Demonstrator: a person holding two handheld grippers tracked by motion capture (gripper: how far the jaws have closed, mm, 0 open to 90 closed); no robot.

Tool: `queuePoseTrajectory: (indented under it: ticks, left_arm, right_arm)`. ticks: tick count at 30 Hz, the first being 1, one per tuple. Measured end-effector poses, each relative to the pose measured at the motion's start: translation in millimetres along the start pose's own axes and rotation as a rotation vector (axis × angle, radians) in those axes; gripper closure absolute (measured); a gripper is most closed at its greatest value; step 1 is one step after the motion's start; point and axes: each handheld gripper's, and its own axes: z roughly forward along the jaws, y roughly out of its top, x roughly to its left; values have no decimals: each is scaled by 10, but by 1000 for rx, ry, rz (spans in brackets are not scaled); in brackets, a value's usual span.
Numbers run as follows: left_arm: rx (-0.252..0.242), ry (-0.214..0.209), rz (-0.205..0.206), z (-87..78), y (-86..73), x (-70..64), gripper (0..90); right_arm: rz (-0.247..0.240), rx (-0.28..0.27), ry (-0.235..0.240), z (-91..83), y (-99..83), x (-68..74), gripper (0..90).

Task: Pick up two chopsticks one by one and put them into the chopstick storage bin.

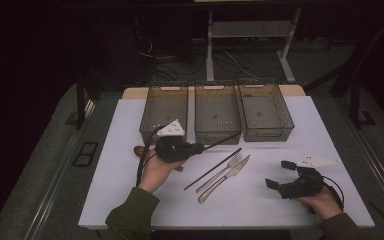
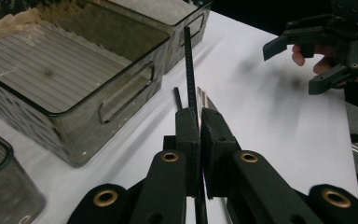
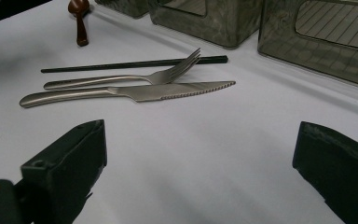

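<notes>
Black chopstick (image 2: 189, 70) between clamped left jaws.

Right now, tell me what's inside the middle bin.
The middle bin looks empty: just its ribbed floor with a dark spot. The held chopstick crosses its front wall; the left gripper hides nothing inside.

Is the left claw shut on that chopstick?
Shut: the left claw has its jaws pressed together around the black chopstick, which sticks out beyond them.

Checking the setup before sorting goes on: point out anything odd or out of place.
Nothing is spilled or damaged. One wooden spoon lies apart from the other cutlery, near the left bin, and the left gripper holds one chopstick.
</notes>
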Motion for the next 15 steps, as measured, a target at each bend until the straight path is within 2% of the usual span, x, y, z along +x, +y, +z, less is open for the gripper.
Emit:
queuePoseTrajectory:
  ticks: [9, 15]
  left_arm:
    - [-8, 30, 1, -43, 49, 112, 857]
    - [-32, 73, 0, -155, 136, 263, 857]
  right_arm:
    - [5, -2, -4, -2, -2, -4, 24]
    - [8, -1, -4, 3, -8, 0, 24]
